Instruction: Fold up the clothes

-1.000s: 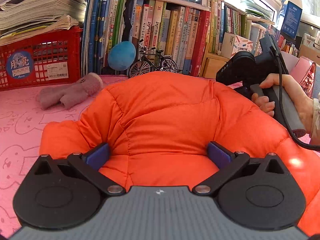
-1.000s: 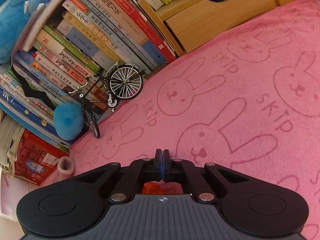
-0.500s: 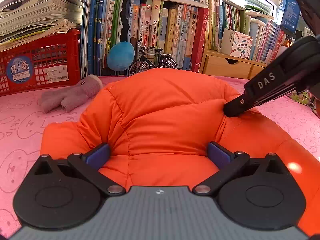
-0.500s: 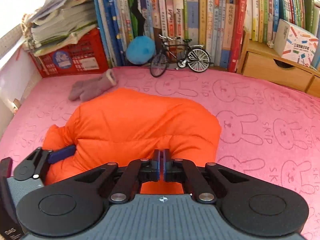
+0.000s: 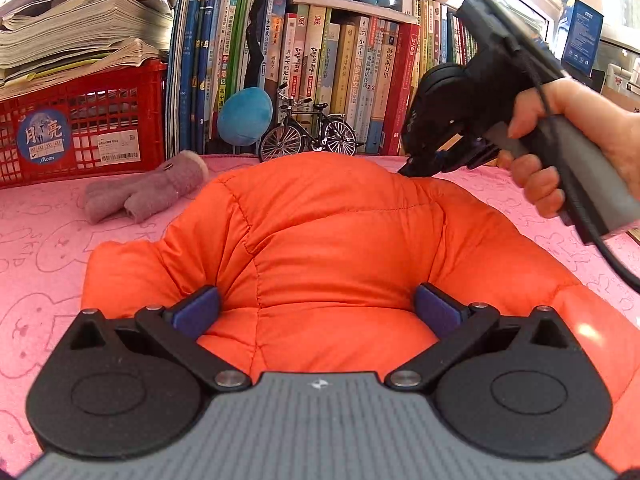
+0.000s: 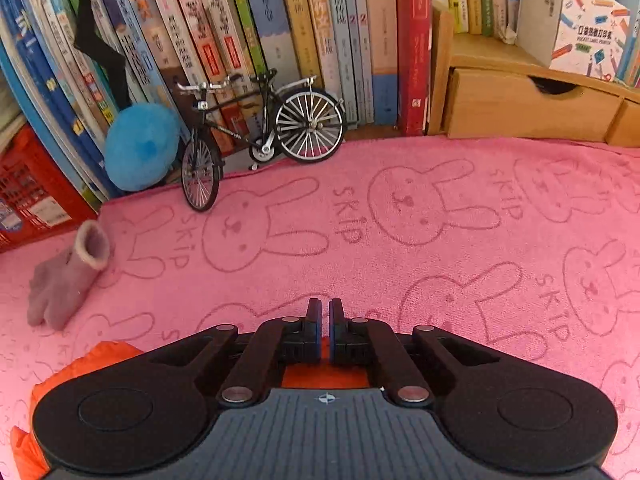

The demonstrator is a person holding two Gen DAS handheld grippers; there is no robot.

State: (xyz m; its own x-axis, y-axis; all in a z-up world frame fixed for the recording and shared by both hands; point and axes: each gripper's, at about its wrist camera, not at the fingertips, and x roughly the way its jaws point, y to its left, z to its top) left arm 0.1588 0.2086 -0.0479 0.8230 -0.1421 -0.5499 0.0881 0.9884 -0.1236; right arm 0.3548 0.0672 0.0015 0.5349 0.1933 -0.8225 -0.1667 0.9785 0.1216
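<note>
An orange puffer jacket (image 5: 320,240) lies bunched on the pink bunny-print towel (image 6: 440,220). My left gripper (image 5: 316,300) is open wide at the jacket's near side, and the padded fabric bulges up between its blue pads (image 5: 196,312). A person's hand (image 5: 560,140) holds my right gripper (image 5: 406,171), which points down with its shut tips at the jacket's far top edge. In the right wrist view the right gripper (image 6: 324,308) shows its jaws together. Orange jacket (image 6: 100,360) shows under and to the left of it. I cannot tell whether fabric is pinched.
A mauve knitted glove (image 5: 144,196) lies on the towel at the left. Behind it stand a red crate (image 5: 80,132) under stacked papers, a blue plush ball (image 5: 244,116), a model bicycle (image 6: 260,136), a row of books (image 6: 320,40) and a wooden drawer unit (image 6: 532,108).
My right gripper, shut throughout, lifted off the jacket's right side and swung to its far top edge, rolling as it went. The left gripper and the jacket stayed put.
</note>
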